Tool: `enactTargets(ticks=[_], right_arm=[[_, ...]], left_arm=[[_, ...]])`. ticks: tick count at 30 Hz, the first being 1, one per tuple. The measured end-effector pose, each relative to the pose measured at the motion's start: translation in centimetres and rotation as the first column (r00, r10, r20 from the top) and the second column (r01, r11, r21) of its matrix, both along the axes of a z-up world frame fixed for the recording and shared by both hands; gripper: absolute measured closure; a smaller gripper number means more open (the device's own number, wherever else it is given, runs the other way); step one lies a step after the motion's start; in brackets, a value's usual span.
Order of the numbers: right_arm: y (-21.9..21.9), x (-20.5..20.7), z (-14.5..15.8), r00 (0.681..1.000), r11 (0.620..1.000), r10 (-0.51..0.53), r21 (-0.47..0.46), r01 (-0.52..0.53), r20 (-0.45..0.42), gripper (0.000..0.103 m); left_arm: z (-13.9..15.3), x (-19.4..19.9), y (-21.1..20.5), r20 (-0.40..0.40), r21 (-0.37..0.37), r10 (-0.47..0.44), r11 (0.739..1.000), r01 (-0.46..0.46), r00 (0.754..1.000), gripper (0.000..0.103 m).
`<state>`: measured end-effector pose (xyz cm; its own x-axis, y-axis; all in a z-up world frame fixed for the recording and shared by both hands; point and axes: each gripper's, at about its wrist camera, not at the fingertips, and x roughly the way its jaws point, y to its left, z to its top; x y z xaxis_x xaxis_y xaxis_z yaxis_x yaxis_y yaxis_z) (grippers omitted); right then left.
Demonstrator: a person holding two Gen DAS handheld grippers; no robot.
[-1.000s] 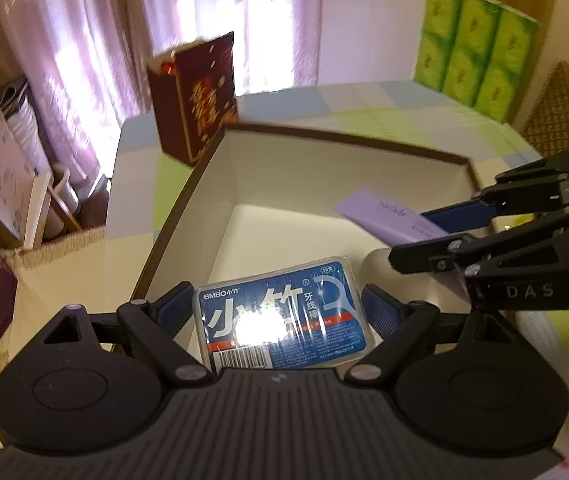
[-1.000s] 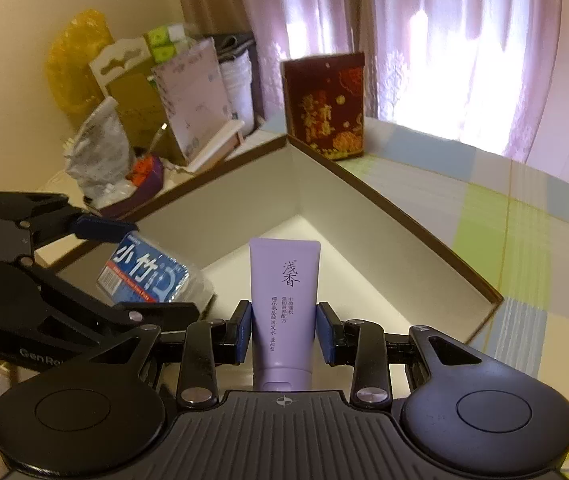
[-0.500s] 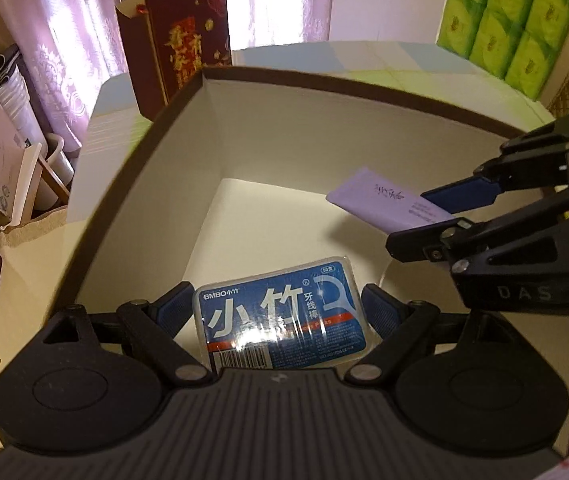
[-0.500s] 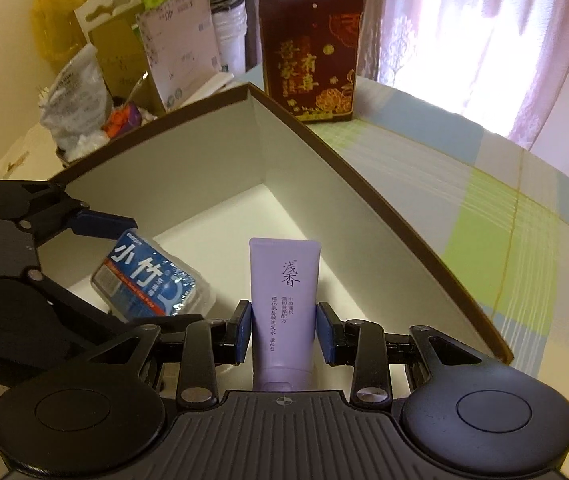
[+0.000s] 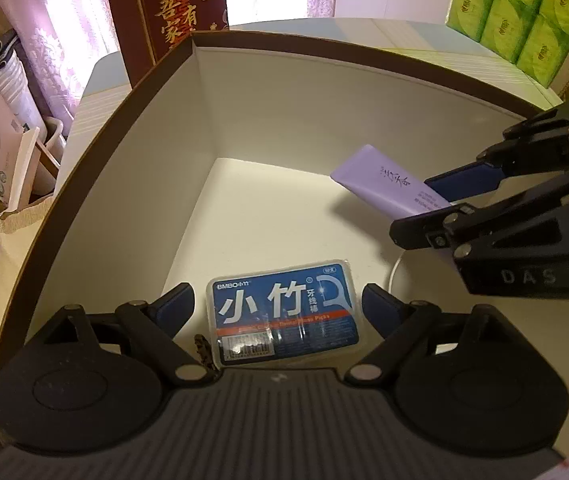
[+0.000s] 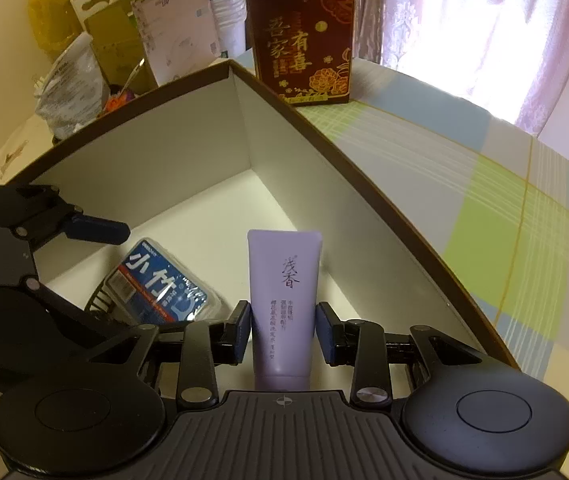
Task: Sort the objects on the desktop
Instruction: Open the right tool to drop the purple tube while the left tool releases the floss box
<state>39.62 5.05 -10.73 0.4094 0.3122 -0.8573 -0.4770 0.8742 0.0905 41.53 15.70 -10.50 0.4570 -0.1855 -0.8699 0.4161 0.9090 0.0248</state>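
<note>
behind box (image 6: pixel 364 200), red carton (image 6: pixel 304 36), green packs (image 5: pixel 524 12)

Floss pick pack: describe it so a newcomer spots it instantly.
Find the big open box with white walls and a dark rim on the checked tablecloth. Inside, between the open left gripper fingers, is the floss pick pack: flat, clear plastic, blue label with large white characters. The nearby tube is plain lilac.

You've got a lavender tube (image 6: pixel 283 300), blue/white floss pack w/ red stripe (image 5: pixel 284 312), box (image 5: pixel 268 120) white inside w/ brown rim, dark red & gold bag (image 6: pixel 304 36), pastel plaid tablecloth (image 6: pixel 484 200), green tissue packs (image 5: pixel 524 12).
</note>
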Motion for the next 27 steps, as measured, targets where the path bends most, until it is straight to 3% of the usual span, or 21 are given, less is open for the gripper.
enactTargets(ticks=[4, 6, 11, 27], right_arm=[[-0.3, 0.1, 0.5, 1.000, 1.000, -0.006, 0.012, 0.006, 0.007, 0.068], [-0.6, -0.1, 0.6, 1.000, 1.000, -0.011, 0.009, 0.011, 0.008, 0.054], [-1.1, -0.6, 1.0, 1.000, 1.000, -0.006, 0.018, 0.006, 0.014, 0.047], [-0.7, -3.8, 3.2, 0.998, 0.999, 0.019, 0.039, -0.022, 0.062, 0.005]], left_arm=[[0.2, -0.1, -0.1, 0.002, -0.005, -0.002, 1.000, 0.002, 1.000, 0.010], [0.3, -0.3, -0.2, 0.004, -0.002, -0.006, 1.000, 0.006, 1.000, 0.009], [0.4, -0.7, -0.3, 0.004, 0.010, -0.013, 1.000, 0.013, 1.000, 0.008], [2.1, -3.4, 0.2, 0.009, 0.023, -0.019, 1.000, 0.019, 1.000, 0.004]])
